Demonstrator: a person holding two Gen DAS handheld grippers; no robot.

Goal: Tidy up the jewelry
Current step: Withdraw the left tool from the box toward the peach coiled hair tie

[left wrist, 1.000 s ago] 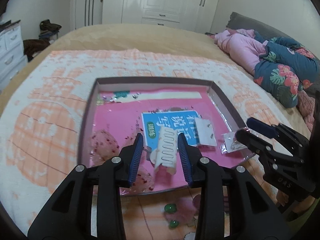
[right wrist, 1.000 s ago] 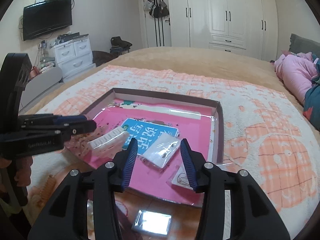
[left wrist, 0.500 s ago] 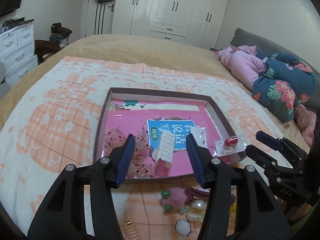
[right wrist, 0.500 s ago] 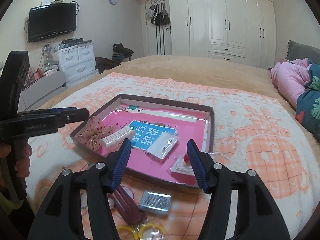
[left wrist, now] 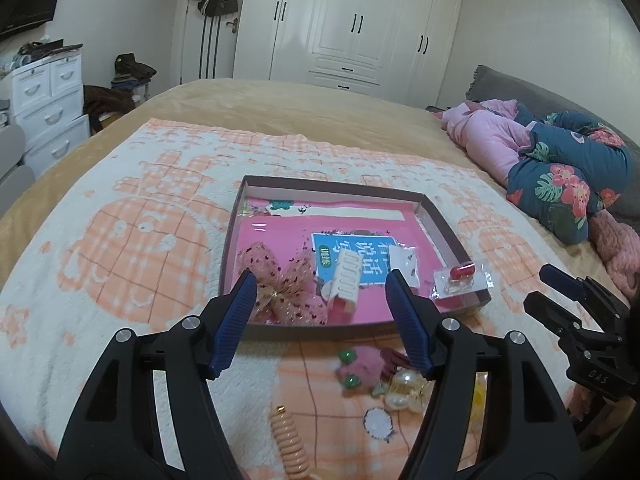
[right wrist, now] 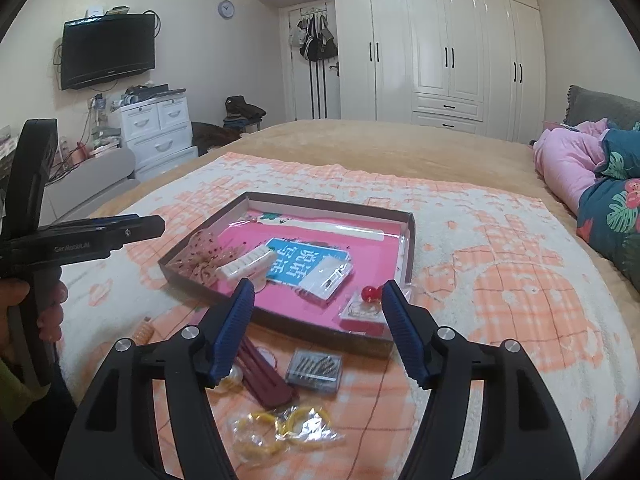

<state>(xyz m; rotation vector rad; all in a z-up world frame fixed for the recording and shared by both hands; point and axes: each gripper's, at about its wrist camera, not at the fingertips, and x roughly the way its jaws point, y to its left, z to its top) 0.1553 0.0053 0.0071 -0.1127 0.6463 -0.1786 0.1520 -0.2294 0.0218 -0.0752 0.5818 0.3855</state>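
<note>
A shallow brown tray point(left wrist: 352, 191) with a pink floor lies on the bed; its rim also shows in the right wrist view point(right wrist: 332, 202). In it are a sequinned pink bow point(left wrist: 280, 284), a white hair claw point(left wrist: 347, 280), a white earring card point(left wrist: 404, 262) and a bagged red bead piece point(left wrist: 460, 276). My left gripper point(left wrist: 320, 316) is open and empty, held back above the tray's near edge. My right gripper point(right wrist: 318, 322) is open and empty, also above the near edge. Loose pieces lie in front: a pink pompom point(left wrist: 366, 364), pearl clip point(left wrist: 406, 388), coil tie point(left wrist: 290, 440), maroon clip point(right wrist: 262, 376), clear pin box point(right wrist: 316, 368), yellow rings bag point(right wrist: 284, 426).
The tray rests on a white and orange blanket point(left wrist: 132, 232) over a tan bed. Pink and floral bedding point(left wrist: 560, 164) is piled at the right. White drawers point(left wrist: 48, 100) stand beyond the left edge of the bed.
Both grippers have pulled back and up from the tray and opened wider. The white hair claw that sat between the left fingers now lies in the tray. The loose pieces in front have come into view.
</note>
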